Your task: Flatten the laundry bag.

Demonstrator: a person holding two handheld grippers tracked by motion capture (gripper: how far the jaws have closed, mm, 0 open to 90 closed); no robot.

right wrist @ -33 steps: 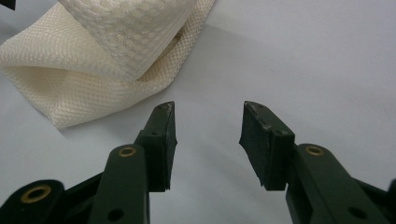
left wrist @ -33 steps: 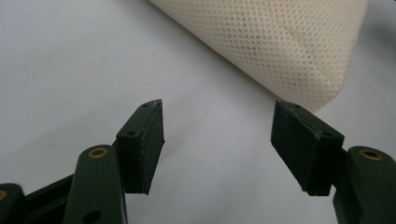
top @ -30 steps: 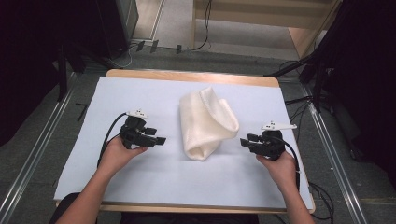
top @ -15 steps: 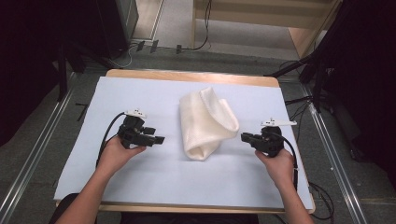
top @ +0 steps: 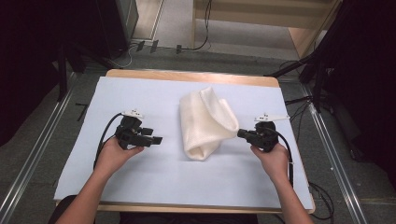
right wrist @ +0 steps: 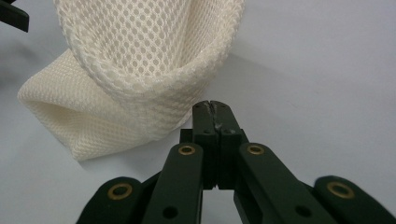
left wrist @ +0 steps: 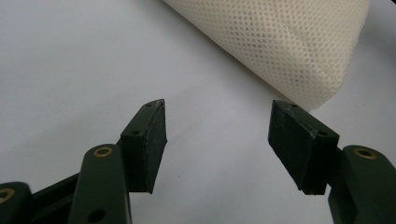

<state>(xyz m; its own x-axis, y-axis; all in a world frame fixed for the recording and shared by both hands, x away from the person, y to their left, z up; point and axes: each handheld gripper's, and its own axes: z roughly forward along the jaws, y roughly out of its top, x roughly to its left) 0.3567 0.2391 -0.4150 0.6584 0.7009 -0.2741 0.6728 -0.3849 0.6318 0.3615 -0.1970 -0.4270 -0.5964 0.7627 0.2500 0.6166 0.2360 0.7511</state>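
A cream mesh fabric piece [top: 205,122], loosely folded into a soft tube-like bundle, lay near the middle of the pale blue table cover [top: 154,93], between the two grippers. In the right gripper view the same mesh fabric [right wrist: 140,60] curled upward with an open rounded rim just ahead of the jaws. The right gripper [top: 242,134], held by the person's right hand [top: 274,158], pointed at the bundle's right edge; its jaws had just been closing and now met pad to pad, with no cloth visible between them, their tips just beside the fabric. The left gripper [top: 158,139], held in the left hand [top: 112,156], lay apart from the bundle's left side, its jaws spread wide over bare cover and holding nothing, as the left gripper view confirmed [left wrist: 217,140].
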